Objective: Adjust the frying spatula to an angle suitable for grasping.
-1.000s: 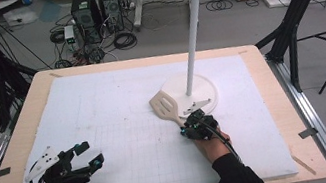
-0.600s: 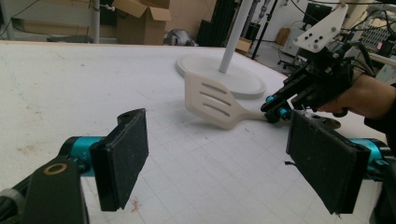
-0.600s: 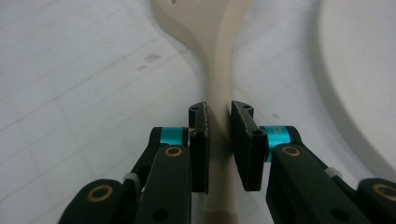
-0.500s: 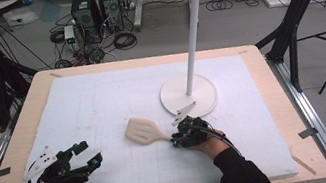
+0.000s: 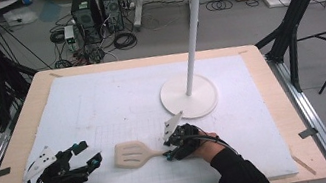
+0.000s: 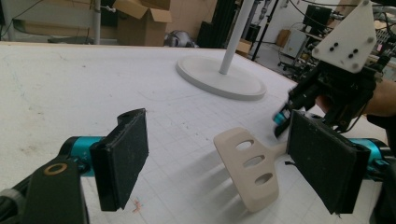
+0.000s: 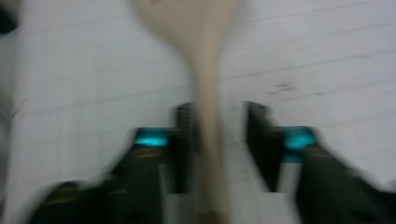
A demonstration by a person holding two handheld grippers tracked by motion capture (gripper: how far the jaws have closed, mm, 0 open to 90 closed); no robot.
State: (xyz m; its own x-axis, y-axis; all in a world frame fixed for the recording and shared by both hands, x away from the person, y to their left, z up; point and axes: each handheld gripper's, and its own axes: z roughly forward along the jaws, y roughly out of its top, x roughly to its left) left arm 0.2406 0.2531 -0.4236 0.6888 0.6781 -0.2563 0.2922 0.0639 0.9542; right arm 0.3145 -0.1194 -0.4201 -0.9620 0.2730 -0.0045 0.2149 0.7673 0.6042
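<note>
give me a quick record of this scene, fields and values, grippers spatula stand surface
surface: white foam sheet on a wooden table
spatula: beige, slotted, near front edge, blade toward the left gripper
stand: white pole on a round base, hooks on top, nothing hanging
left gripper: jaws wide apart, holding nothing, just left of the spatula blade
right gripper: at the spatula handle; handle lies between its jaws, a gap shows on one side, blurred, grip unclear

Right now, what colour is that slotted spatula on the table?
Pale beige, the spatula shows best in the left gripper view.
</note>
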